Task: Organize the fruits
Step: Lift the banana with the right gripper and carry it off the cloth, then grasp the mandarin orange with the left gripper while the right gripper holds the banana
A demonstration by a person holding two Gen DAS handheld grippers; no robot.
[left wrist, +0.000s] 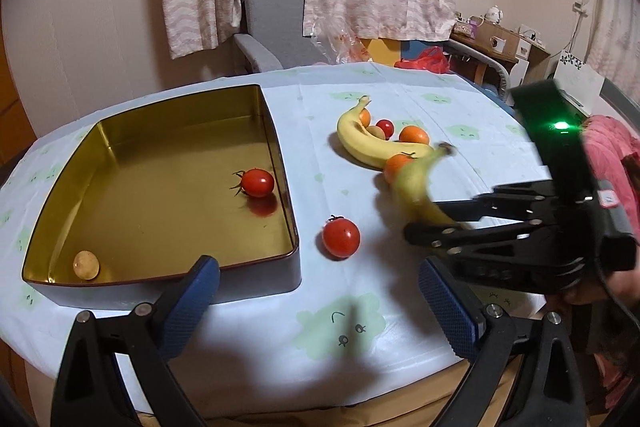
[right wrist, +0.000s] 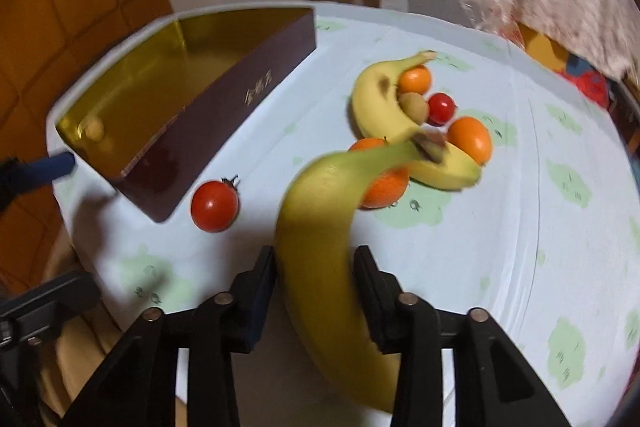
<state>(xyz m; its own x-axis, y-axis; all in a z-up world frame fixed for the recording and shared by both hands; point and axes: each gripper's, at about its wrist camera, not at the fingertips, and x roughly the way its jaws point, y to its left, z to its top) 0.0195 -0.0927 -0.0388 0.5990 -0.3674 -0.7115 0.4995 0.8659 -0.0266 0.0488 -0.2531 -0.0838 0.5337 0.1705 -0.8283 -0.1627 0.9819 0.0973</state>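
banana (right wrist: 320,247) between right tool (right wrist: 316,267) pads (blurred)

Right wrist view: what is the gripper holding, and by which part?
A yellow banana, clamped between the right gripper's fingers across its thick middle, stem end pointing away. The left gripper holds nothing.

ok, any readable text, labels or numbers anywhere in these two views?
Gold characters on the dark brown outer wall of the gold-lined metal tin: too blurred to read.
Small white sticker on the right gripper's black body: too small to read.
Nothing else carries text.
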